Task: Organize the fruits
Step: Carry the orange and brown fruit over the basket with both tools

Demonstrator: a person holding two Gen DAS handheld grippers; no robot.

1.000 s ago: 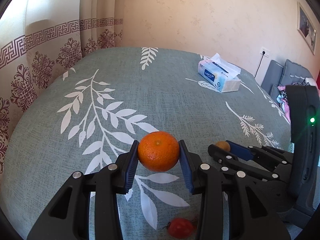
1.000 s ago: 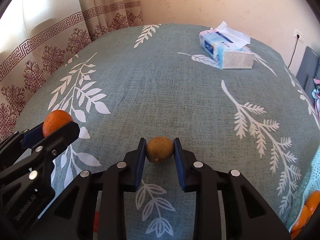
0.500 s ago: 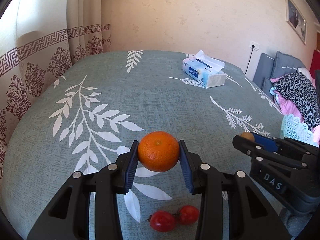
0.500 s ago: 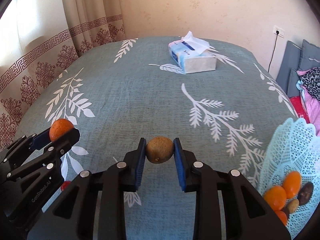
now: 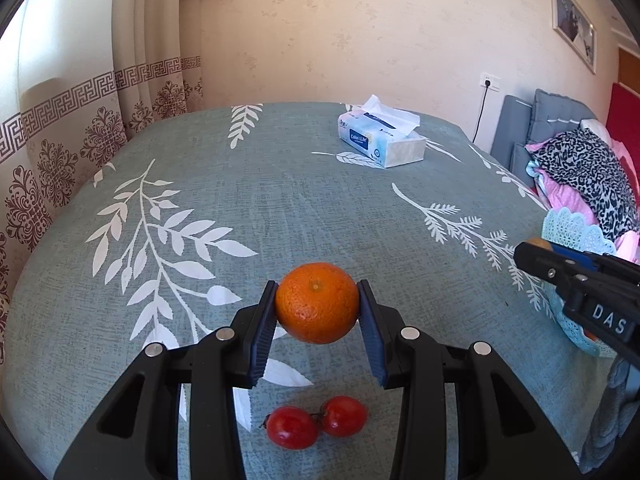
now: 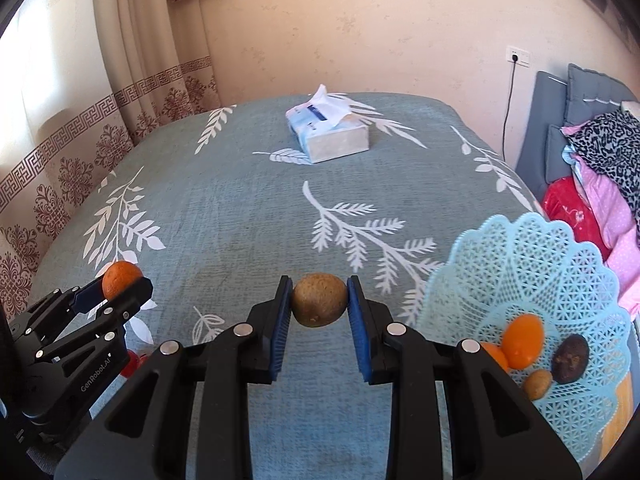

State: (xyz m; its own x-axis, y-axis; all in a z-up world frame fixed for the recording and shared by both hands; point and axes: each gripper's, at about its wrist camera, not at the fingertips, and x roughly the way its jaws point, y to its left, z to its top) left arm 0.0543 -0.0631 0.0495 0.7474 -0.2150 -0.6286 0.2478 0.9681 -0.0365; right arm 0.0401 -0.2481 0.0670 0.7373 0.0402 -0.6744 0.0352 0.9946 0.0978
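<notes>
Basket sits to the right of the jaws holding the kiwi

The brown kiwi (image 6: pixel 319 300) is pinched between the 2 blue pads of the right gripper (image 6: pixel 319 302), held up off the green tablecloth (image 6: pixel 240 208). The light blue basket (image 6: pixel 532 264) is just to the right of those jaws and a bit lower, with a few fruits already in it. So the kiwi likely only needs a short swing to the right to be over the basket. The orange (image 5: pixel 317 307) is pinched the same way in the left gripper (image 5: pixel 317 310), and from its jaws the basket is far off to the right, past the right gripper. The right hand is nearer, so it will probably drop first. 2 red tomatoes (image 5: pixel 316 422) lie on the cloth under the left jaws, not yet picked up.
</notes>
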